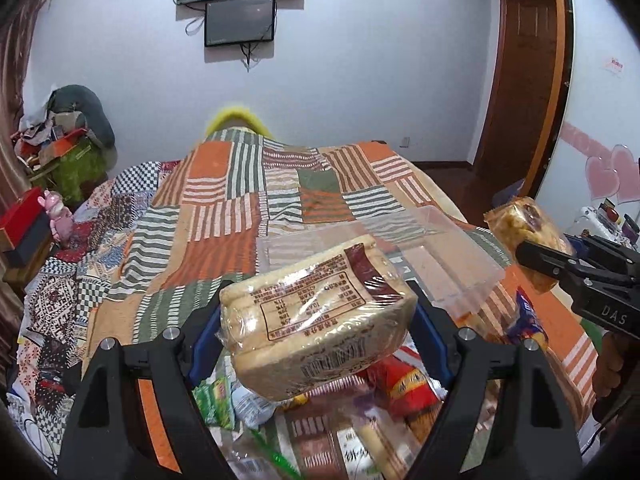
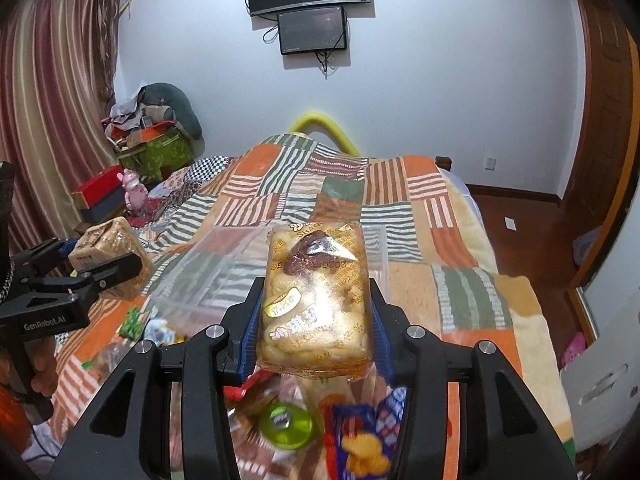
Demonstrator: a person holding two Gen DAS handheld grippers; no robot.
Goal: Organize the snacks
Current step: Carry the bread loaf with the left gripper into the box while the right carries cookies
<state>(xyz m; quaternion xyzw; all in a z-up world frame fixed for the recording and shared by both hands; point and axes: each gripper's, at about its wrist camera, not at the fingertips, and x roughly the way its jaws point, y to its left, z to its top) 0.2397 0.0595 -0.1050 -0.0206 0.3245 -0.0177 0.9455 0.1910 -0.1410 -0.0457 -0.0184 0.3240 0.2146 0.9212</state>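
My left gripper [image 1: 318,320] is shut on a wrapped pale bread loaf [image 1: 316,316] and holds it above the bed; it also shows in the right wrist view [image 2: 114,260]. My right gripper [image 2: 314,312] is shut on a yellow pastry pack [image 2: 316,296] with a brown label, also seen at the right of the left wrist view [image 1: 528,232]. A clear plastic box [image 1: 400,256] lies on the patchwork blanket just beyond both packs [image 2: 224,264]. A pile of loose snack packs [image 1: 332,420] lies below both grippers [image 2: 320,432].
The patchwork blanket [image 1: 224,220] covers the bed. Boxes and clutter [image 1: 60,148] stand at the left by the curtain [image 2: 44,120]. Two screens [image 2: 308,4] hang on the far wall. A wooden door [image 1: 524,80] is at the right.
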